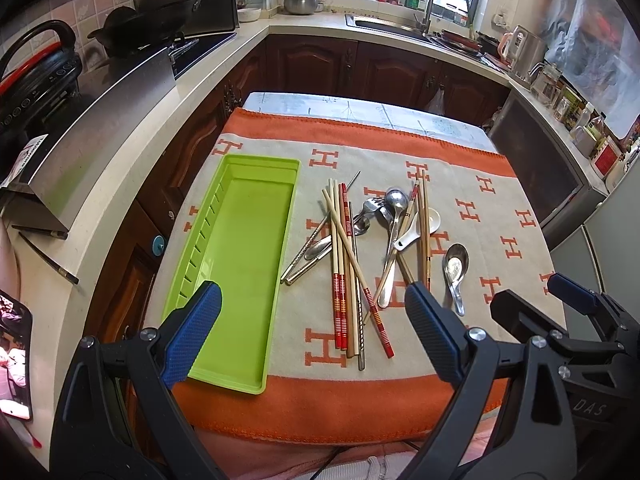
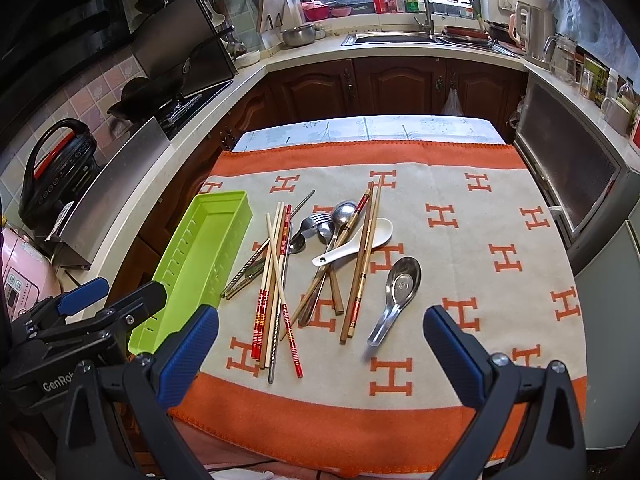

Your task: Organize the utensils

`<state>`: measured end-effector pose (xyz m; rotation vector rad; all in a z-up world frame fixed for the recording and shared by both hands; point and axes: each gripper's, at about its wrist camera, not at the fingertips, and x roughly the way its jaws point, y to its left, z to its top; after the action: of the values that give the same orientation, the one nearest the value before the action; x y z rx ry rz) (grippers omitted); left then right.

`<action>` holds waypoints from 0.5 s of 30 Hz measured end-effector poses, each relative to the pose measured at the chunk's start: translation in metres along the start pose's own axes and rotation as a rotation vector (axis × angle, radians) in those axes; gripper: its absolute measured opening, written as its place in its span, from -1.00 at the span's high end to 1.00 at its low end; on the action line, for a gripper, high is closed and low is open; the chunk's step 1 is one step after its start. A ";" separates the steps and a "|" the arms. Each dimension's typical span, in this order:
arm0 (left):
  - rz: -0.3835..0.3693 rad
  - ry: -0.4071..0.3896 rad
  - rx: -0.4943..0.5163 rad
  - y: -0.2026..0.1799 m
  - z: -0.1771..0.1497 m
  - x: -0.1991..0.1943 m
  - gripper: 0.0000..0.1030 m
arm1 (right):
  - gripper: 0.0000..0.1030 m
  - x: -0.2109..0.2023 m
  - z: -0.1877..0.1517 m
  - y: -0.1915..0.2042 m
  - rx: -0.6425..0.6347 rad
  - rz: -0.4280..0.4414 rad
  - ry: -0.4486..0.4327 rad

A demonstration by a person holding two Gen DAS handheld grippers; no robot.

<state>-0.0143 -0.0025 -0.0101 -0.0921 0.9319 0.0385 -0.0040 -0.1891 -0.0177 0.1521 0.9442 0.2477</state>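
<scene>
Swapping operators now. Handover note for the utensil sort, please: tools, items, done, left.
Left tool: open, empty, hovering at the table's near edge. Right tool: same.
Green tray: empty, left side of the blanket.
Loose pile beside it: red-tipped chopsticks, wooden chopsticks, white ceramic spoon, metal spoons and a fork.
Steel soup spoon lies apart, right.
Done: nothing. Left: everything into the tray.

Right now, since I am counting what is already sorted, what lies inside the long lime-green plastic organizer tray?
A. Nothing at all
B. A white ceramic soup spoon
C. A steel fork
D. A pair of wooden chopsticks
A: the long lime-green plastic organizer tray shows only its bare floor, while the white ceramic soup spoon and the other utensils lie on the orange-and-beige cloth beside it.
</scene>
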 end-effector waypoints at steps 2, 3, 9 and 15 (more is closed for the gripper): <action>-0.001 0.002 -0.001 0.000 -0.001 0.000 -0.79 | -0.99 0.000 0.000 0.000 0.001 0.001 0.002; -0.002 0.002 -0.002 0.000 0.000 0.000 -0.79 | -0.99 0.000 -0.001 0.001 0.001 0.002 0.003; -0.001 0.012 -0.003 -0.004 -0.006 0.002 -0.79 | -0.99 0.002 -0.003 0.000 0.007 0.009 0.015; -0.003 0.016 -0.005 -0.004 -0.007 0.003 -0.79 | -0.99 0.003 -0.003 -0.003 0.011 0.011 0.021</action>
<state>-0.0175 -0.0068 -0.0165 -0.0989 0.9473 0.0373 -0.0046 -0.1909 -0.0226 0.1653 0.9654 0.2550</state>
